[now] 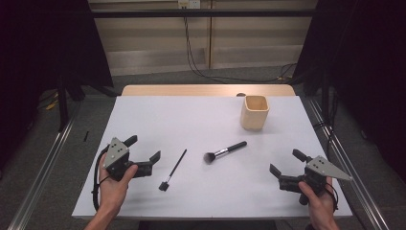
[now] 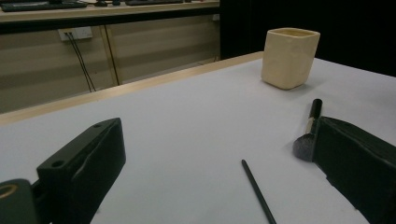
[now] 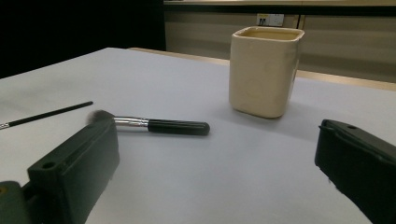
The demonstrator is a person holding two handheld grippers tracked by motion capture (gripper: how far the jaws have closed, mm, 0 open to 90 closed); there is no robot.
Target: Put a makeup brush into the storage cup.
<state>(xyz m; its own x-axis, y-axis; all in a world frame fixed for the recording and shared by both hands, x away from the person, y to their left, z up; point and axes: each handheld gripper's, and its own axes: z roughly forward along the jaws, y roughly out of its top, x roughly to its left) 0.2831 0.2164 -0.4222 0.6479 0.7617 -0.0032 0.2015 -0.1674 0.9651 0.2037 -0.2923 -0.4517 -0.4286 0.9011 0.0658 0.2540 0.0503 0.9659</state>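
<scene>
1. High view: both grippers are resting low near the table's (image 1: 143, 110) front edge, the left gripper (image 1: 143, 152) beside the thin brush (image 1: 173, 169), the right gripper (image 1: 283, 166) well apart from the thick brush (image 1: 225, 152). Both are standing wide open and holding nothing.
2. The thin brush is lying flat, its handle pointing up and to the right, just beyond the left gripper's lower jaw. It is sitting so low that the jaws are likely to scrape the table or close over it and miss.
3. A jaw tip nudging that handle is liable to roll or spin it away, since nothing is steadying it.
4. The thick brush is lying between the two grippers, bristles toward the thin brush, handle toward the cup (image 1: 254, 112). Pinching it on the bristles is risking a slack hold and a tilt on lifting; the ferrule or handle looks safer.
5. The cup is standing upright near the far right of the table, and it looks light. A brush coming in at a slant is likely to catch the rim and tip or shove it.
6. Both hands reaching inward together are risking a clash over the middle.
</scene>
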